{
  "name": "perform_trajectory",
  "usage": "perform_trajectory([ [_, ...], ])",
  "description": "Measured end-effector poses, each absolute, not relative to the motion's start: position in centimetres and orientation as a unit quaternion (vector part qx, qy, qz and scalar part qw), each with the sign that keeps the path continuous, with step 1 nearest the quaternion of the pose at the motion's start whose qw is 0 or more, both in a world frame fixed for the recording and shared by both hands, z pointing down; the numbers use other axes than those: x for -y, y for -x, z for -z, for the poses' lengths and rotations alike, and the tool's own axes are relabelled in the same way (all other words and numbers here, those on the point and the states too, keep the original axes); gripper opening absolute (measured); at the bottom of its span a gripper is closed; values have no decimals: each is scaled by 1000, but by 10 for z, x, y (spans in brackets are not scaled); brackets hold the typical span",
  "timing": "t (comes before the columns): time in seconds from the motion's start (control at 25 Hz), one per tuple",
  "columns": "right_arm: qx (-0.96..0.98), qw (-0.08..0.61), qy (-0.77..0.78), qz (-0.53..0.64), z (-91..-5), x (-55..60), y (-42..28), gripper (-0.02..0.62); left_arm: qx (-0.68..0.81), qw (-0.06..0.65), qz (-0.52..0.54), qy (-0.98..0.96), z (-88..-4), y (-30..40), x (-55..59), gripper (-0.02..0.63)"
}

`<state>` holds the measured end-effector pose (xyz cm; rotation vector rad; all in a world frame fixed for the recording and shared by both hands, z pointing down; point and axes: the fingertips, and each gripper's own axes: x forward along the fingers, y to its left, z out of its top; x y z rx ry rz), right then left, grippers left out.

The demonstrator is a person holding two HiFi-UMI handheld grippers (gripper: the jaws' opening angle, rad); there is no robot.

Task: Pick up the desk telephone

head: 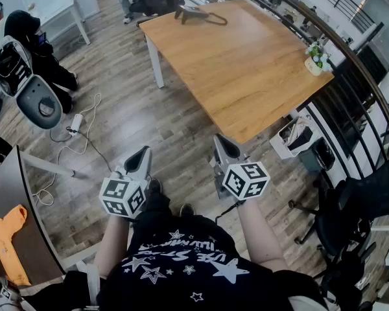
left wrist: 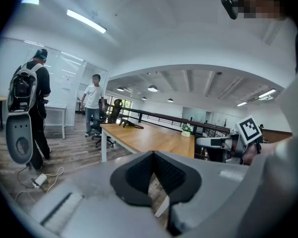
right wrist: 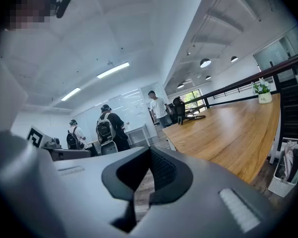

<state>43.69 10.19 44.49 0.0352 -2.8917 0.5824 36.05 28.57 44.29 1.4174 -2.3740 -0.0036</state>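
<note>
Left hand-held gripper [head: 142,152] and right hand-held gripper [head: 222,140] (ribbed black pads [left wrist: 167,172]) clenched empty, near smooth wooden table [head: 246,76].

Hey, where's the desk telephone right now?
In the head view the desk telephone sits at the far end of the wooden table, well left of the potted plant on its right edge.

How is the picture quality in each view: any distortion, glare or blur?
Head view: the wide-angle lens bends the railing into a curve; pale glare on the floor. Left gripper view: dark rounded corners, left gripper soft. Right gripper view: same corners, bright ceiling light strip.
</note>
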Motion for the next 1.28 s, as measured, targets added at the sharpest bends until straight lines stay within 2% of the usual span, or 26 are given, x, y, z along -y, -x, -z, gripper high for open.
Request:
perform_trajectory([
  [0.76,970,109,-32,-216,-464,-89,-420,2,846,219,14,-485,-464,-342,-285,2],
  [1.28,965,135,-61,-217,-481,-51,-320,2,837,234,33,-493,-478,-227,-249,2],
])
